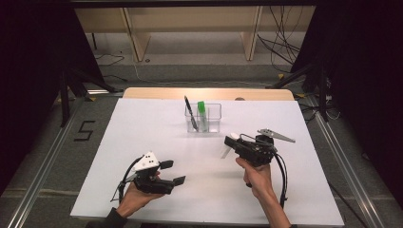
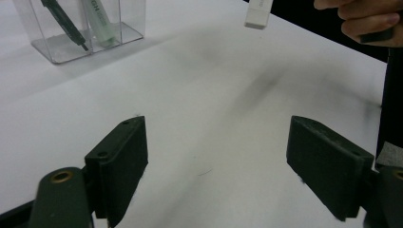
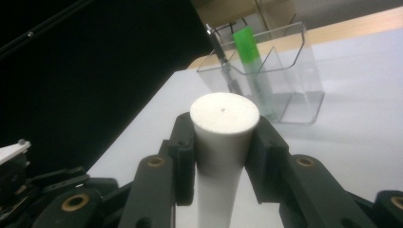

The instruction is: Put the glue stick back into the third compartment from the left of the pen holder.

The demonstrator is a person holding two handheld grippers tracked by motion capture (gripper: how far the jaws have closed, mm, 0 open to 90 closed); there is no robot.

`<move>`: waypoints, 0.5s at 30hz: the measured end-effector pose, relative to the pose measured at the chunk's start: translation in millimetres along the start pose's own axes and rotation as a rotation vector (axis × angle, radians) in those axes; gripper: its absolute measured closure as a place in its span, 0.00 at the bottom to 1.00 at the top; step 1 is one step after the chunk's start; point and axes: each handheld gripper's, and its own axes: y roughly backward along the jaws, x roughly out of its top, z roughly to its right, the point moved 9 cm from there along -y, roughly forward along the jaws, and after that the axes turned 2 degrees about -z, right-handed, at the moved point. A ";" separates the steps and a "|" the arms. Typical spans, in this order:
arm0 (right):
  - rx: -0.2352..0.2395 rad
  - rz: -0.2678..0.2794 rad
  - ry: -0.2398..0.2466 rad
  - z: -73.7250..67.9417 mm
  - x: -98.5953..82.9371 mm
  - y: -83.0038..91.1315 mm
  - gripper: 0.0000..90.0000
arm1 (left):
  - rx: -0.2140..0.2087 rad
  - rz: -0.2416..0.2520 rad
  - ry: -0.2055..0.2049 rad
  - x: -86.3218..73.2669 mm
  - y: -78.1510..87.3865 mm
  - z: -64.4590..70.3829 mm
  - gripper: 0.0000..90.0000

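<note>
White marker (image 3: 223,142) clamped between right gripper (image 3: 223,156) fingers, long axis upright, slightly tilted.

Open white table (image 1: 142,137) all round, clear holder (image 1: 203,118) standing at twelve o'clock with pen (image 1: 191,113) and green marker (image 1: 201,108) poking up, bare lane at nine and three

White cylindrical marker (image 3: 223,142), flat round end up, clamped between right gripper (image 3: 223,156) jaws, raised off table, at 5 o'clock from clear holder (image 1: 203,118).
</note>
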 end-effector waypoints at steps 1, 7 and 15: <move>-0.004 0.001 0.005 1.1 1.8 -1.1 0.75 | 0.001 0.004 -0.003 -0.2 1.4 -1.0 0.23; -0.035 0.003 0.039 6.3 19.7 -11.2 0.75 | 0.015 0.008 0.006 -3.5 7.7 -4.5 0.22; -0.066 -0.009 0.068 7.6 40.5 -28.5 0.75 | 0.031 0.019 0.001 -4.9 13.0 -9.5 0.20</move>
